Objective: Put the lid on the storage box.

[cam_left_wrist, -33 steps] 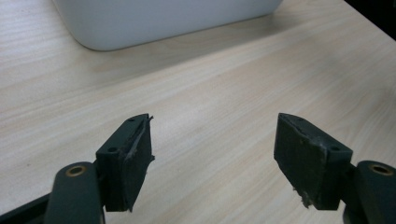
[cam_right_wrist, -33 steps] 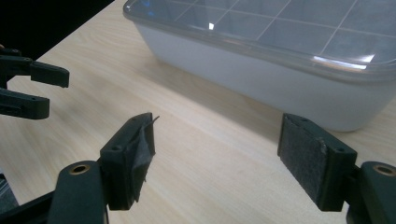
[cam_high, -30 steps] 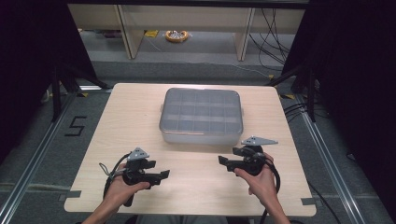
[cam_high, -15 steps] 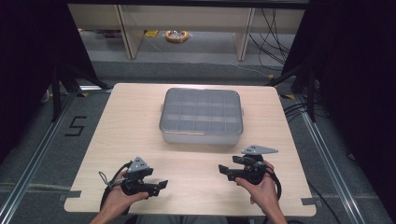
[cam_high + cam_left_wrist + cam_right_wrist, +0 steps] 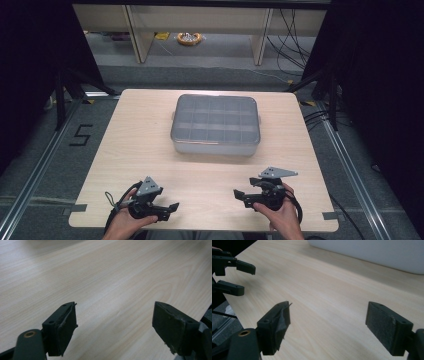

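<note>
A clear plastic compartment box (image 5: 215, 124) with its lid on sits at the middle of the wooden table (image 5: 135, 150); its pale wall (image 5: 372, 252) lies at the top of the right gripper view. My left gripper (image 5: 169, 210) rests near the front edge at the left, pointing right. My right gripper (image 5: 241, 198) is near the front edge at the right, pointing left. Both gripper views look along wide-apart jaws over bare wood: left gripper (image 5: 113, 322), right gripper (image 5: 328, 325). Both pairs of jaws have just been opening, with nothing between them. The left gripper (image 5: 243, 277) faces the right one.
Beyond the table stand shelf legs, loose cables and a yellow roll (image 5: 189, 38) on the floor. A floor mark reading 5 (image 5: 81, 135) lies left of the table. Metal rails run along both sides.
Both hands have drawn back toward the table's near edge and sunk a little. The jaws of both grippers stand wider apart than before.
</note>
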Motion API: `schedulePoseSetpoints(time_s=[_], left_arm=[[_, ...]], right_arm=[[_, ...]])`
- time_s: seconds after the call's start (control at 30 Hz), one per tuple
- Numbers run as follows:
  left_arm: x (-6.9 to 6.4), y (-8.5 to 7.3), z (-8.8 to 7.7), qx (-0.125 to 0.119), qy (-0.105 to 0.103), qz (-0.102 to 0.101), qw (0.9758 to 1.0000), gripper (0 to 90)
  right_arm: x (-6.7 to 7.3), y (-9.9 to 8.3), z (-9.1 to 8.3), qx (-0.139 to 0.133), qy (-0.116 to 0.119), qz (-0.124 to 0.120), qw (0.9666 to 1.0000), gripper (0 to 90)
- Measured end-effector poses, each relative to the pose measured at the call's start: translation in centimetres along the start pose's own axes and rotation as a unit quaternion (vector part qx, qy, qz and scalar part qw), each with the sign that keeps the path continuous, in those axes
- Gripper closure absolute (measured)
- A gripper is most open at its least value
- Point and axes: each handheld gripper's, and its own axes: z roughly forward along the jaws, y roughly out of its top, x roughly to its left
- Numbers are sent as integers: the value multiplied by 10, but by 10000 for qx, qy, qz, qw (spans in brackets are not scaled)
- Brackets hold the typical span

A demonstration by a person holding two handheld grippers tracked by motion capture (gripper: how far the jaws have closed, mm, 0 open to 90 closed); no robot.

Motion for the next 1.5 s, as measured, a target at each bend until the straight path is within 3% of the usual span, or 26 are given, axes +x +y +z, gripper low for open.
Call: schedulePoseSetpoints(time_s=[0.1,0.13,0.17,0.2,0.23,0.27,0.3,0.33,0.37,0.4,0.53,0.57,0.6,0.7,0.8,0.87,0.9,0.97,1.27,1.33,1.37,1.43,1.47,1.5], left_arm=[[-4,-3,-1,72,10,100,9999,193],[-5,-4,-1,81,12,112,9999,193],[-7,-5,-2,130,20,176,9998,194],[-7,-6,-3,170,54,257,9995,194],[-9,-7,-2,151,42,196,9997,194],[-9,-7,-4,238,54,350,9991,195],[-11,-8,-3,194,86,242,9995,195],[-12,-8,-3,189,24,221,9996,195],[-12,-8,-5,227,42,345,9991,196],[-13,-10,-4,197,88,261,9994,196],[-15,-11,-6,267,67,426,9987,198],[-17,-12,-6,237,96,366,9990,198],[-17,-13,-6,280,103,445,9986,198],[-20,-14,-7,300,74,437,9986,200],[-20,-14,-7,314,109,541,9980,202],[-20,-14,-6,304,98,506,9982,202],[-20,-14,-6,327,73,516,9981,202],[-20,-15,-5,355,112,506,9980,202],[-19,-14,-5,351,75,504,9981,203],[-20,-15,-4,322,60,400,9987,203],[-18,-14,-5,342,76,512,9981,203],[-18,-14,-4,292,92,445,9985,204],[-17,-14,-5,362,135,451,9982,204],[-16,-14,-4,305,119,441,9985,204]], right_arm=[[1,-4,-1,67,57,19,10000,204],[3,-6,-2,94,78,130,9998,204],[2,-6,-2,83,73,34,9999,204],[4,-9,-2,43,50,139,9999,205],[3,-9,-3,105,89,54,9999,206],[3,-11,-3,69,81,15,9999,206],[4,-12,-4,126,10,-20,9999,207],[4,-14,-2,137,85,-37,9999,207],[6,-15,-3,209,51,-21,9998,207],[7,-17,-3,201,70,-10,9998,207],[11,-24,-3,265,121,-45,9996,208],[14,-26,-4,281,110,57,9995,207],[15,-27,-4,318,118,63,9994,207],[14,-32,-6,319,123,-75,9994,206],[16,-37,-7,353,114,-49,9993,206],[15,-39,-7,415,127,-10,9991,205],[17,-41,-7,411,127,161,9989,204],[14,-42,-6,393,133,7,9991,204],[13,-43,-6,445,84,43,9990,202],[13,-43,-6,486,75,59,9988,202],[12,-43,-6,474,80,39,9988,202],[11,-44,-5,406,107,6,9991,202],[13,-44,-5,412,102,144,9990,202],[11,-44,-5,455,117,68,9989,201]])
